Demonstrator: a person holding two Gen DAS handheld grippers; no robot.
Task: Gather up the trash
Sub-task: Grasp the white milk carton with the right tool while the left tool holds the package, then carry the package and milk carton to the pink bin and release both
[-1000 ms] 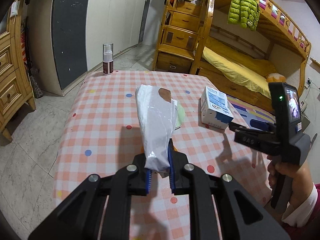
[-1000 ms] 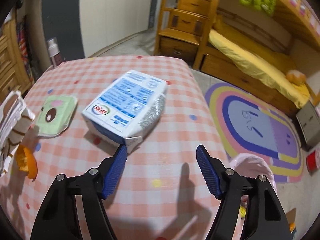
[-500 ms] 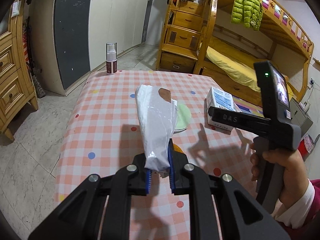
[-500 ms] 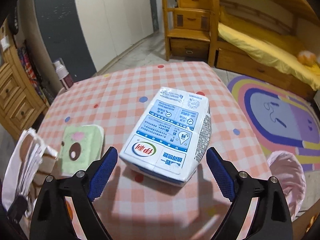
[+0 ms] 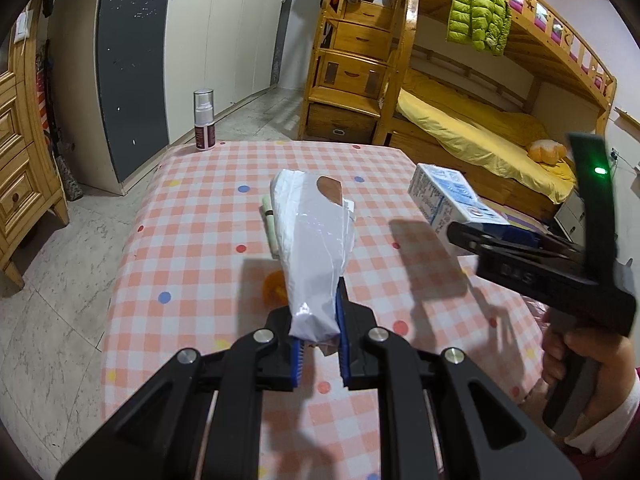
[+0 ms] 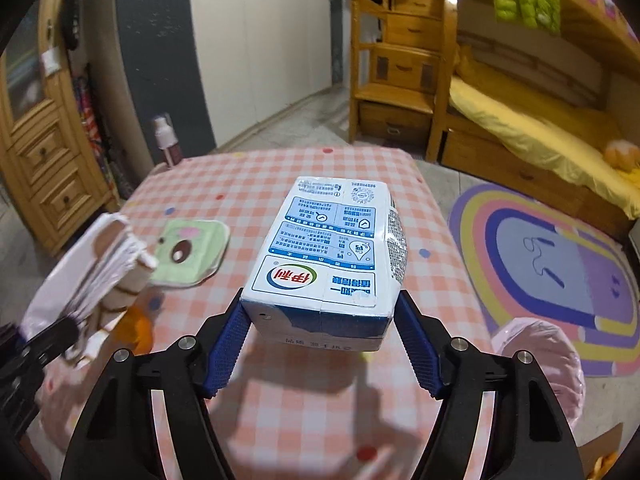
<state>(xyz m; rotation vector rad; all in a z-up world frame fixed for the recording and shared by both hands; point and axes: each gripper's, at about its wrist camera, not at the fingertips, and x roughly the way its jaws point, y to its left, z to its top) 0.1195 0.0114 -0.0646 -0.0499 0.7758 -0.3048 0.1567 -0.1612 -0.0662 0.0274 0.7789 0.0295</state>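
We see a worktop [image 5: 192, 240] with a pink checked cloth, near a wooden bunk bed [image 5: 472, 136]. Our left hand-held gripper [image 5: 318, 344] squeezes a white bag [image 5: 316, 248]. Our right hand-held gripper [image 6: 322, 340] has just closed on the milk carton [image 6: 332, 256], above the worktop.

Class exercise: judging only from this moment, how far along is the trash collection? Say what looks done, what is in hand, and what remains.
Done: nothing is visibly binned yet. In hand: the left gripper is shut on a white bag; the right gripper, whose jaws have just been closing, clamps the milk carton, lifted off the checked tablecloth. Left: the green wrapper, the orange scrap, and possibly the spray bottle.
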